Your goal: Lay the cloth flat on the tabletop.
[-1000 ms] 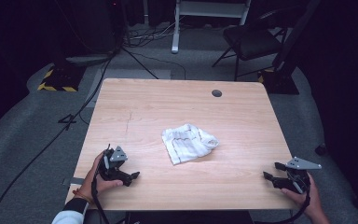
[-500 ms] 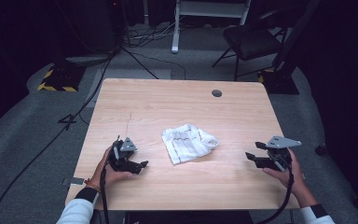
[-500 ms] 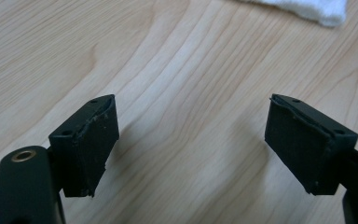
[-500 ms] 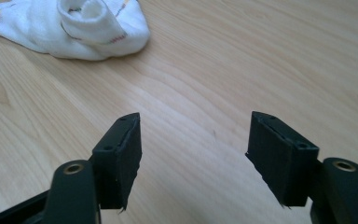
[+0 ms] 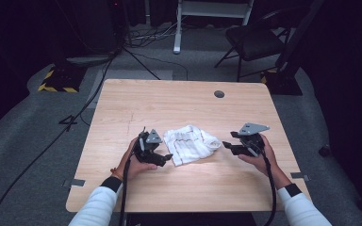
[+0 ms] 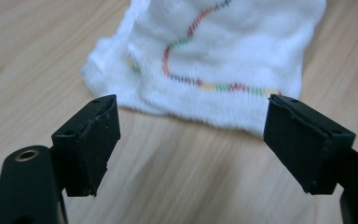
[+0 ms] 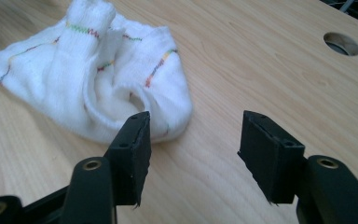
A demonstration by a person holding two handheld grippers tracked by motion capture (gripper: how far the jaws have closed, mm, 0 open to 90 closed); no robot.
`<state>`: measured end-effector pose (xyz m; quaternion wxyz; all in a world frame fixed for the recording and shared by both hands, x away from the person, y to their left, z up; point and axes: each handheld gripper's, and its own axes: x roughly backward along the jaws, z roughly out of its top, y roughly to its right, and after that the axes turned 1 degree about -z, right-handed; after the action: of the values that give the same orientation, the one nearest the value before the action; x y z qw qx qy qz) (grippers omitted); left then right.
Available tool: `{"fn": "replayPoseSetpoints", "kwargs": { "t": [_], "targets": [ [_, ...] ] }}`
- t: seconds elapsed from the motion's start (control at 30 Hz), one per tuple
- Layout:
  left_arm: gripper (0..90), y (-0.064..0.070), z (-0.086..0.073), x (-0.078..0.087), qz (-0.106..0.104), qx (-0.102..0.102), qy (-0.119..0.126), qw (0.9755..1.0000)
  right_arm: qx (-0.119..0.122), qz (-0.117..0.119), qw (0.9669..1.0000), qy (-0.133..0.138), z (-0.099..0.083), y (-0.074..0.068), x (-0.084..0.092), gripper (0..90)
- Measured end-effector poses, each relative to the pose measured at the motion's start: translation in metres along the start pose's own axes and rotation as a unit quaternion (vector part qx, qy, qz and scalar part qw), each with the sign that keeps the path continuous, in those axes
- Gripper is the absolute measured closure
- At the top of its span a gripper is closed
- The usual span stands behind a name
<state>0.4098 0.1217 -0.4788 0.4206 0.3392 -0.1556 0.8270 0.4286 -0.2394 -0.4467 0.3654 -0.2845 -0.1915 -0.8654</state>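
A crumpled white towel (image 5: 191, 143) is seen mid-desk (image 5: 179, 103), between both grippers. The left gripper (image 5: 166, 157) is nearer, almost touching it. The right gripper (image 5: 226, 147) is just beside it. Both sets of fingers have just been closing, yet are kept apart, with nothing between them.

A white towel (image 5: 191, 143) with thin multicoloured stitched stripes lay crumpled in a loose heap near the middle of the wooden counter (image 5: 179, 101), its edges folded over.
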Motion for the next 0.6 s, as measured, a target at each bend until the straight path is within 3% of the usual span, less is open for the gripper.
{"fn": "replayPoseSetpoints", "kwargs": {
  "t": [0.07, 0.17, 0.27, 0.4, 0.53, 0.6],
  "targets": [
    [19.3, -0.001, 0.006, -0.005, 0.003, -0.01, -0.007, 0.9999, -0.007, 0.009, 0.9999, 0.005, 0.006, 0.0, -0.008, 43.6],
    [20.5, -0.005, 0.012, -0.011, 0.008, -0.002, 0.008, 0.9999, 0.002, 0.01, 0.9999, -0.003, 0.011, -0.003, -0.02, 44.6],
    [23.6, -0.009, 0.016, -0.019, -0.009, 0.007, -0.001, 0.9999, 0.002, 0.015, 0.9999, -0.006, 0.014, -0.005, -0.028, 45.1],
    [43.2, -0.009, 0.018, -0.024, -0.032, -0.003, -0.008, 0.9995, 0.011, 0.013, 0.9996, -0.022, 0.013, -0.008, -0.03, 49.6],
    [68.4, -0.002, 0.018, -0.023, -0.039, -0.034, -0.015, 0.9985, 0.017, 0.023, 0.9986, -0.045, 0.006, -0.006, -0.032, 66.9],
    [74.0, 0.0, 0.019, -0.02, -0.047, -0.034, -0.01, 0.9983, 0.017, 0.035, 0.998, -0.05, 0.003, -0.006, -0.031, 76.0]
  ]
}}
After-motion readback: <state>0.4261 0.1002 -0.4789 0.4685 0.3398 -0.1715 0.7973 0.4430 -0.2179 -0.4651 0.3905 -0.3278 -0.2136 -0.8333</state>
